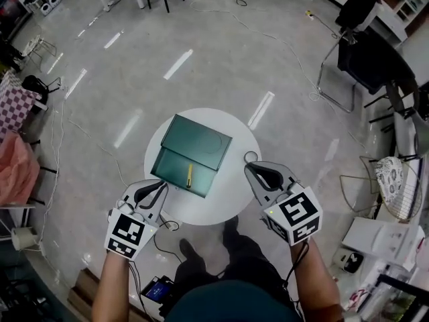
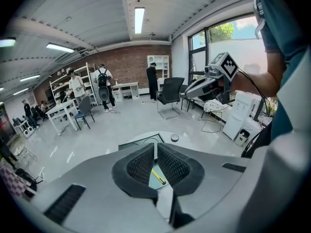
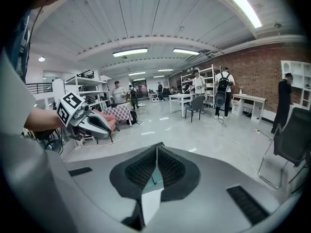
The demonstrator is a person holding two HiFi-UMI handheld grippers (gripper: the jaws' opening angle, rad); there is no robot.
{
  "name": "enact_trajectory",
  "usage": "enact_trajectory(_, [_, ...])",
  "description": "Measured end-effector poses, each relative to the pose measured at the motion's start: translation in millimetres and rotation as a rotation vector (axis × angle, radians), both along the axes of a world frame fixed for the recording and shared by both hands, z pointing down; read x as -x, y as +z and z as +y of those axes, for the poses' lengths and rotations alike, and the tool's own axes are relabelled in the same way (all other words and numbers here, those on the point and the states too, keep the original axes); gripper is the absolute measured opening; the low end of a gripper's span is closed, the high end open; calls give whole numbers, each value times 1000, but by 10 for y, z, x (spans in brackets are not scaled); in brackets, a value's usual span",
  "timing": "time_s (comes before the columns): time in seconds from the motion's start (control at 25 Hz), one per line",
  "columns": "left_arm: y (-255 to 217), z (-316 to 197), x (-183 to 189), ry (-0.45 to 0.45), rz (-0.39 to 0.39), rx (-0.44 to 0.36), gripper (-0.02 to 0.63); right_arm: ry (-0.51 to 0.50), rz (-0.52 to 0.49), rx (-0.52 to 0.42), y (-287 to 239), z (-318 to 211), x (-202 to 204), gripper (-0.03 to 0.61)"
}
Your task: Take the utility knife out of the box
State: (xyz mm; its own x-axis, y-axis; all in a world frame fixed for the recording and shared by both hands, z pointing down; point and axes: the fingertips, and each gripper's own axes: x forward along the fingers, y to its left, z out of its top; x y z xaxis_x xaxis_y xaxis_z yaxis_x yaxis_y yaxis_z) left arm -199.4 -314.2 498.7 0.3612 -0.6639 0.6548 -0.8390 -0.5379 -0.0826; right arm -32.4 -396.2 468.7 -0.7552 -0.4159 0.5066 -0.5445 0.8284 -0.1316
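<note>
Left gripper (image 1: 163, 186), right gripper (image 1: 250, 169): jaws together, empty; yellow utility knife (image 1: 190, 174) lying in green box (image 1: 198, 138).

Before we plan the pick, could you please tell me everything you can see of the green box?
The green box is dark green, flat and matte, like card. It lies open on the round white table, set askew. Its far panel bears a faint circular outline. The near panel holds a slim yellow utility knife lying lengthwise. As far as the views show, only the table and the knife touch it.
</note>
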Motion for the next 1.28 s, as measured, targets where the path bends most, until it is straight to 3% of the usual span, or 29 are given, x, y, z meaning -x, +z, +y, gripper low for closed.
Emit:
enact_trajectory(0.48, [1084,-518,-150,54,-17,175,25,60,26,48,624,-393,-312,38])
enact_trajectory(1.28, [2601,-838,-289,125,-66,475,193,112,61,139,1520,-719,-546,38])
